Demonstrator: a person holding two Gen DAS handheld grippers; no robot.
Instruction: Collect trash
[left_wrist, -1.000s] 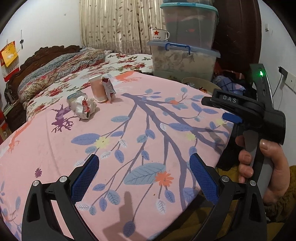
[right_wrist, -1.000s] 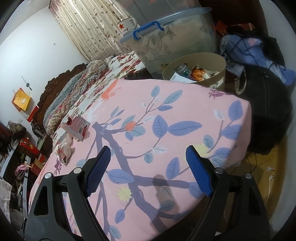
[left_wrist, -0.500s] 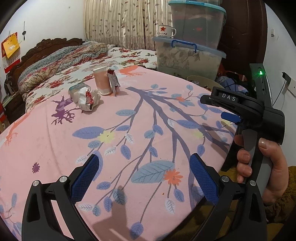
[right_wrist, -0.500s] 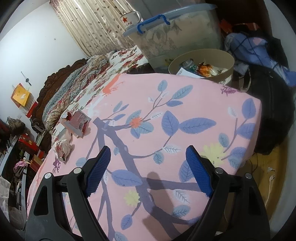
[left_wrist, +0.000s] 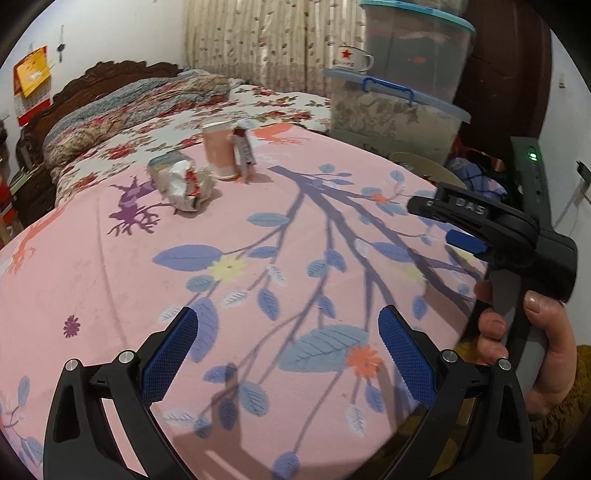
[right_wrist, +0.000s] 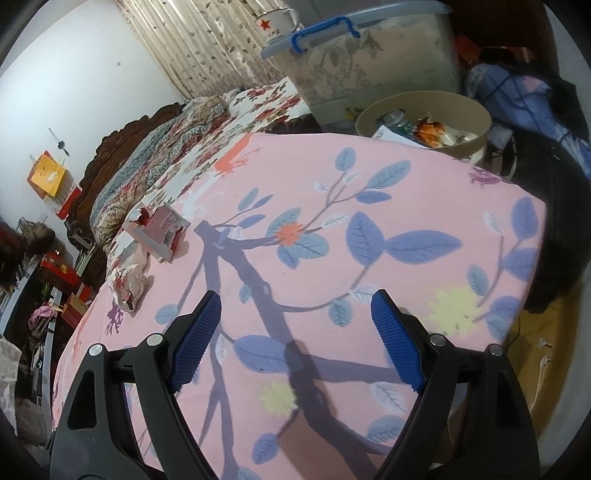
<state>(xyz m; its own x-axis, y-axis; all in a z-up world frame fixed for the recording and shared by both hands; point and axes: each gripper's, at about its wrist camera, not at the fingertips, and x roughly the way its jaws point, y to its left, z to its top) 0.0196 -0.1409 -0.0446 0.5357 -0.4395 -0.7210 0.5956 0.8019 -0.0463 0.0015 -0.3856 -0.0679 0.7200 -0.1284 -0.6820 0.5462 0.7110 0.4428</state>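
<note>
hovering over pink sheet (left_wrist: 110, 277), both grippers' fingers spread and empty, crumpled wrapper (left_wrist: 186, 182), cup (left_wrist: 219, 153), bin (right_wrist: 469, 110) beyond

1. One pink cup (left_wrist: 221, 151), upright near the far edge of the pink cloth (left_wrist: 110, 280).
2. One crumpled wrapper (left_wrist: 186, 182) beside it.
3. One small packet (left_wrist: 243, 147) touching the cup.
4. One round bin (right_wrist: 476, 110) past the cloth's far corner.
5. Two stacked storage boxes (left_wrist: 395, 118).
6. One enamel mug (left_wrist: 351, 59).
</note>
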